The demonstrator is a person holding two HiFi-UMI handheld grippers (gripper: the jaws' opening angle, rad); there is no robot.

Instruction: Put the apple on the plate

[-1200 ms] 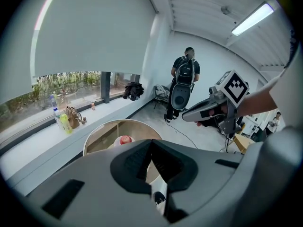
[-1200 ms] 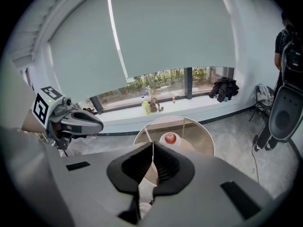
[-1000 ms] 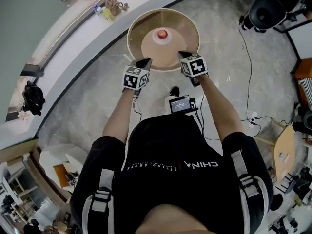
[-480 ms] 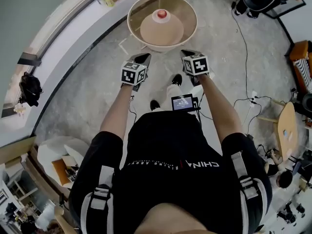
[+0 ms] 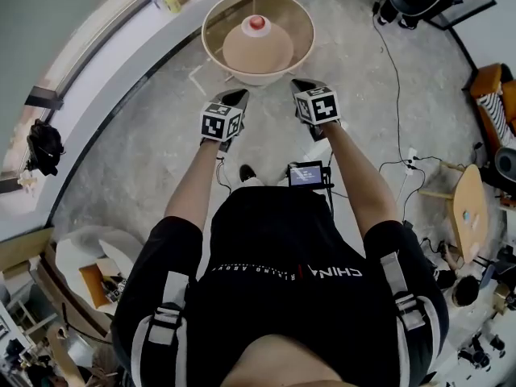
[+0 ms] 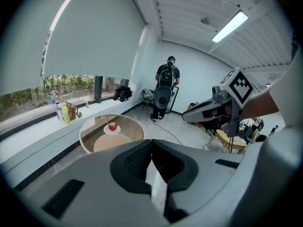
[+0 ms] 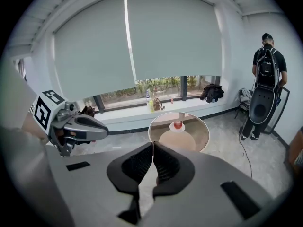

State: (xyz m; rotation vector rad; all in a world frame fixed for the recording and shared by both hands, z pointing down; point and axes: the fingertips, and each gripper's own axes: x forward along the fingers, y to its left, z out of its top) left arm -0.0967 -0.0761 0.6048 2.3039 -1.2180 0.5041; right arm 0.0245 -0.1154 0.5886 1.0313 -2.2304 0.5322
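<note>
Two grippers inspected, one in each of my hands. The left gripper (image 6: 151,142) has its jaws closed tip to tip, with nothing between them. The right gripper (image 7: 153,145) has its jaws likewise pressed together and holds nothing. Both are carried side by side at about the same height, angled downward and apart from each other. Grey floor (image 5: 161,135) lies below them.

Ahead of both sets of jaws, touched by neither, stands a round desk (image 5: 298,22) with a pale rim and a see-through top. A tan disc (image 5: 258,51) shows inside the rim. In the head view the desk's near rim lies close to the jaw tips, roughly centred between the two grippers.

The apple (image 7: 178,124) is red and sits on a small white plate (image 7: 177,130) on the desk top, toward the side of the desk farthest from my jaws. It is on the plate and well apart from both grippers.

Beyond the desk, a long window ledge (image 7: 123,117) carries bottles (image 7: 150,103) and a few small items I cannot make out. Farther right along the ledge lies a dark bundle of clothing (image 7: 211,92). Above the ledge, the blinds (image 7: 175,37) are lowered most of the way. Far to the right of the right jaws, a person (image 7: 259,56) stands with back turned.
</note>
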